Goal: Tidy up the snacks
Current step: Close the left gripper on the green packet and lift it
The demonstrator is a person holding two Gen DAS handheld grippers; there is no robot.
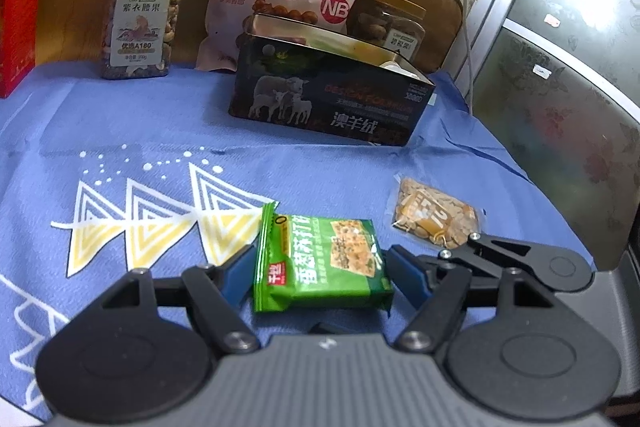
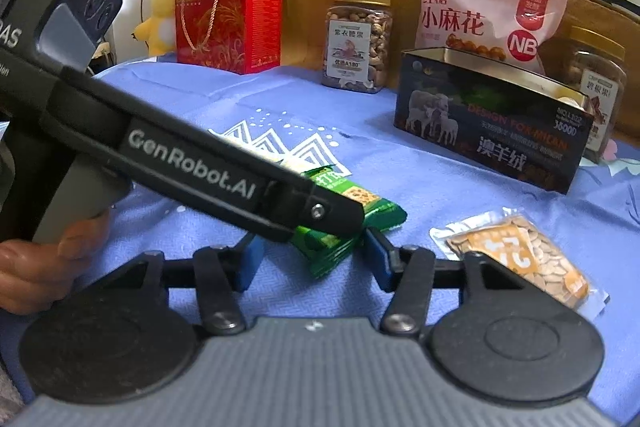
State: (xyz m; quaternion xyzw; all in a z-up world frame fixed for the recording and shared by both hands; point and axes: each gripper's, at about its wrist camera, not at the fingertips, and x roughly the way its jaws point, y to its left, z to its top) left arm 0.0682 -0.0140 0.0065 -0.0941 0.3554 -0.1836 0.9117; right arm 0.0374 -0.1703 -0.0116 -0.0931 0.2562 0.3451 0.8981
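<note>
Blue patterned cloth (image 1: 160, 131) is covering the table, with nut jars, a pink snack bag and an open dark tin (image 1: 332, 99) sitting at the back. Both grippers are straddling the green cracker packet (image 1: 320, 259): the left gripper (image 1: 316, 267) is bracketing it, blue pads seemingly at its edges, the right gripper (image 2: 310, 259) standing parted around its end. A seed pouch (image 2: 520, 259) is lying just beside them

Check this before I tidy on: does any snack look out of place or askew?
Two loose packets lie on the blue cloth, outside the open tin: the green cracker packet, skewed between the left gripper fingers, and the seed packet.
</note>
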